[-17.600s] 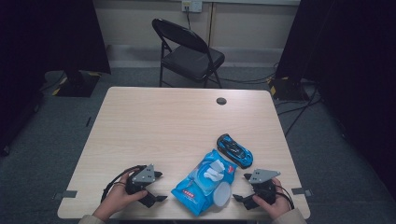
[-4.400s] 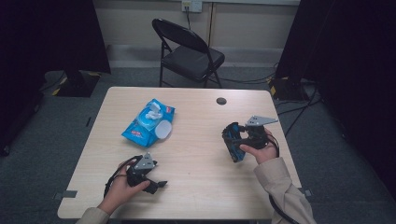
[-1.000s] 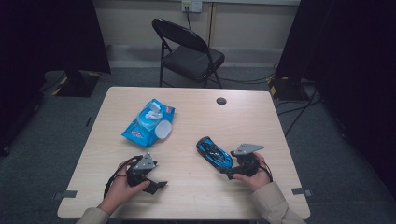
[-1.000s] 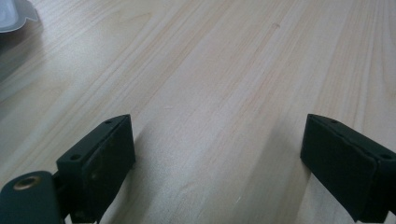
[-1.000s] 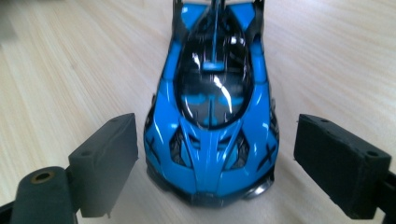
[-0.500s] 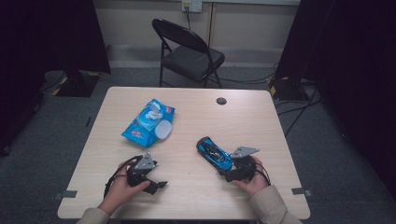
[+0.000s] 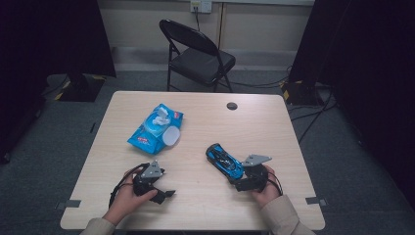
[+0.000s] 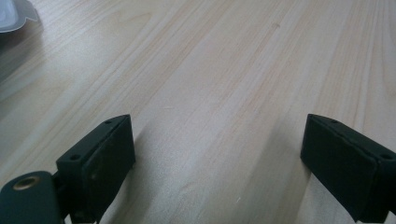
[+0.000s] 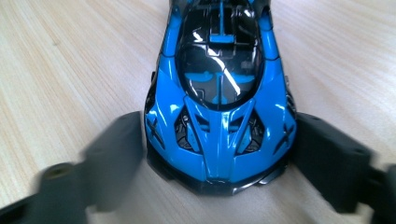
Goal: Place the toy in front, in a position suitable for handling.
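Right gripper view: toy car (image 9: 219,93) on table (image 9: 60,60), your right gripper (image 9: 219,161) jaws closing on its end, pads at flanks, not clearly pressing. Step: grasping. Next: squeeze evenly, then lift. Left gripper (image 8: 217,154) apart, idle.

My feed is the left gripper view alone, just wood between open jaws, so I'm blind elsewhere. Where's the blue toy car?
Observer: The blue toy car stands on the table's right half, just ahead of the right gripper.
Operator: Is it gripped?
Observer: Not firmly, as far as I can see. The jaws flank one end of the car and have just been closing on it.
Operator: What's the white thing in my top left corner?
Observer: The wipes packet, its lid flipped open, lying beyond the left gripper.
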The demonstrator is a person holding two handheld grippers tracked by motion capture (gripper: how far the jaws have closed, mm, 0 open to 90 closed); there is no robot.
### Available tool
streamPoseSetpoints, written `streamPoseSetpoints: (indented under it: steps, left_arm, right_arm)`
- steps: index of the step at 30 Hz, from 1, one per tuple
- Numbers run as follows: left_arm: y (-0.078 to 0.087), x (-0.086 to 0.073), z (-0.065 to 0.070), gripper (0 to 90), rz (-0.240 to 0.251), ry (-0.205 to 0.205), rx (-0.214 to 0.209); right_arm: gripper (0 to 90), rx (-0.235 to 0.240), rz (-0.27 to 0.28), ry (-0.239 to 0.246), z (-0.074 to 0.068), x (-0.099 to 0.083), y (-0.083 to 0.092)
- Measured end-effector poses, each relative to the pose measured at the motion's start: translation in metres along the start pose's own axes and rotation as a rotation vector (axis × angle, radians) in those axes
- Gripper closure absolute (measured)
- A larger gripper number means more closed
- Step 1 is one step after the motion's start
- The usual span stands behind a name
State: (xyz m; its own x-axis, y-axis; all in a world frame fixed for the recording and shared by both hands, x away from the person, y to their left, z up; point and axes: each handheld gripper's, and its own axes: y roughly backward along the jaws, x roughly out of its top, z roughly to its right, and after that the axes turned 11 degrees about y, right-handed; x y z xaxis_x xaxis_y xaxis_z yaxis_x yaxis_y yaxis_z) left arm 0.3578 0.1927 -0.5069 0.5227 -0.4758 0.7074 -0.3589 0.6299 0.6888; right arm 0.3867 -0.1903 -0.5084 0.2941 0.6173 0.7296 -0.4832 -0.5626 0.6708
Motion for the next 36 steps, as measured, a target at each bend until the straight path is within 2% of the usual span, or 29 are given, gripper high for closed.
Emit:
streamPoseSetpoints:
  steps: [13,15,16,18,20,21,25,27,31,33,36]
  left_arm:
    - [0.0,0.0,0.001,8.3,-0.006,-0.001,0.002]
    - [0.0,0.001,-0.001,8.2,-0.006,0.014,-0.007]
    - [0.001,0.002,-0.001,8.9,-0.01,0.024,-0.003]
    - [0.003,0.005,-0.003,17.1,-0.018,0.044,0.015]
    - [0.005,0.009,-0.007,17.5,-0.039,0.11,-0.009]
    - [0.005,0.01,-0.008,17.4,-0.033,0.124,-0.012]
    - [0.007,0.022,-0.013,17.7,-0.035,0.109,0.002]
    - [0.007,0.029,-0.017,17.7,-0.017,0.099,0.015]
    - [0.009,0.047,-0.024,17.3,0.008,0.106,0.03]
    - [0.009,0.056,-0.028,17.1,0.009,0.122,0.03]
    - [0.008,0.065,-0.034,16.9,0.003,0.123,0.035]
  right_arm:
    - [23.4,-0.004,0.006,-0.003,-0.001,0.0,0.001]
    - [23.4,-0.004,0.006,-0.003,-0.001,0.0,0.001]
    - [23.4,-0.004,0.005,-0.002,-0.001,0.0,0.001]
    - [23.4,-0.004,0.006,-0.003,-0.001,0.0,0.001]
    - [23.4,-0.004,0.006,-0.003,-0.001,0.0,0.001]
    - [23.4,-0.004,0.006,-0.003,-0.001,0.0,0.001]
    - [23.4,-0.004,0.006,-0.003,-0.001,0.0,0.001]
    - [23.4,-0.004,0.006,-0.003,-0.001,0.0,0.001]
    - [23.4,-0.004,0.006,-0.002,-0.001,0.0,0.001]
    - [23.4,-0.004,0.006,-0.003,-0.001,0.0,0.001]
    - [23.4,-0.004,0.006,-0.002,-0.001,0.0,0.001]
